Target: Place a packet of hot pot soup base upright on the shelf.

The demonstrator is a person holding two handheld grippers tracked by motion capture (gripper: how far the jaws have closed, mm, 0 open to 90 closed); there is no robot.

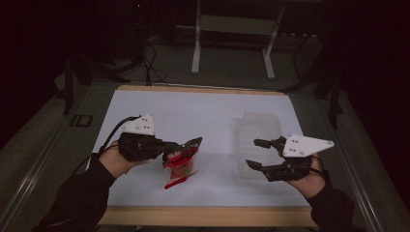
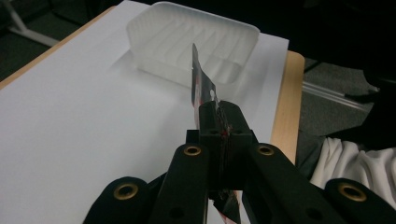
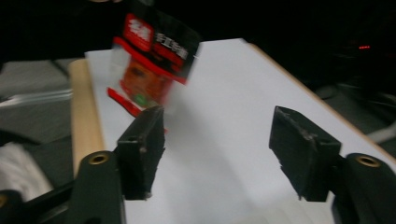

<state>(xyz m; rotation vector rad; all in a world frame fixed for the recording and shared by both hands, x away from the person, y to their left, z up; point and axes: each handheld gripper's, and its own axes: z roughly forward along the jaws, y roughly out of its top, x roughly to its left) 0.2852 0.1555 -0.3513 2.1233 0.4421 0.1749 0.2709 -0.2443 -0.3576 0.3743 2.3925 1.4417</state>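
Note:
A red and black snack packet with a clear window hangs just above the white table sheet, left of centre. My left gripper is shut on the packet's top edge; in the left gripper view the packet stands edge-on between the closed jaws. A translucent plastic tray lies to the right on the sheet and appears as the tray beyond the packet. My right gripper is open over the tray's near end, holding nothing. In the right gripper view the packet hangs ahead of the open gripper.
The white sheet covers a wooden table whose edge runs along the front. A metal stand is on the dark floor behind the table. Cables trail at the back left.

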